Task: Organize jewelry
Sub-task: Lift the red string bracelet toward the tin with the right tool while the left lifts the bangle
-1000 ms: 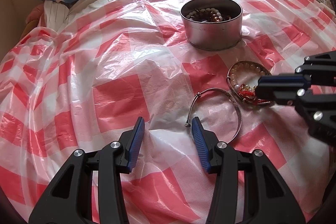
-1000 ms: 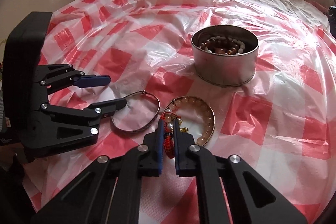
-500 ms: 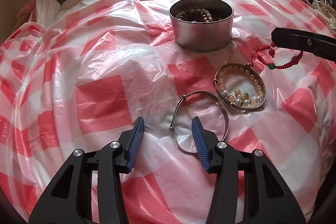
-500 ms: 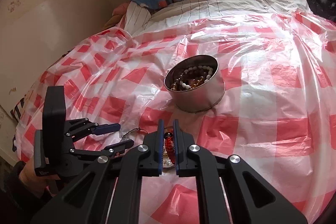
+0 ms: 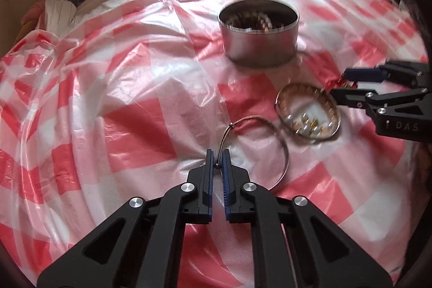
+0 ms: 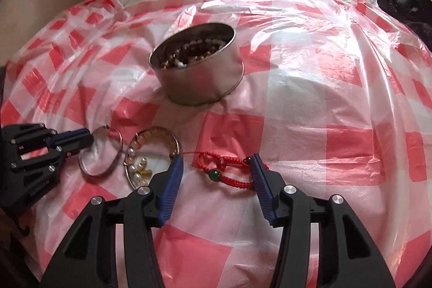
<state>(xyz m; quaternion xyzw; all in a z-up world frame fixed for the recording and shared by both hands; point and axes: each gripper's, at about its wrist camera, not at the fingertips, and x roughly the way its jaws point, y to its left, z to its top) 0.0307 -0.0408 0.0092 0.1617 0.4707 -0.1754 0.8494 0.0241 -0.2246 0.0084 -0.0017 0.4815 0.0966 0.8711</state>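
Now my left gripper has just closed on the thin silver bangle lying on the bed. My right gripper has just opened; the red bracelet lies loose between. The thin bangle might slip when lifted.

Left claw pinched, right claw agape

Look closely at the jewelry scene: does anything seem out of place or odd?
Mildly: three pieces lie outside the metal tin: a silver bangle, a beaded bracelet, a red cord bracelet. Nothing looks damaged.
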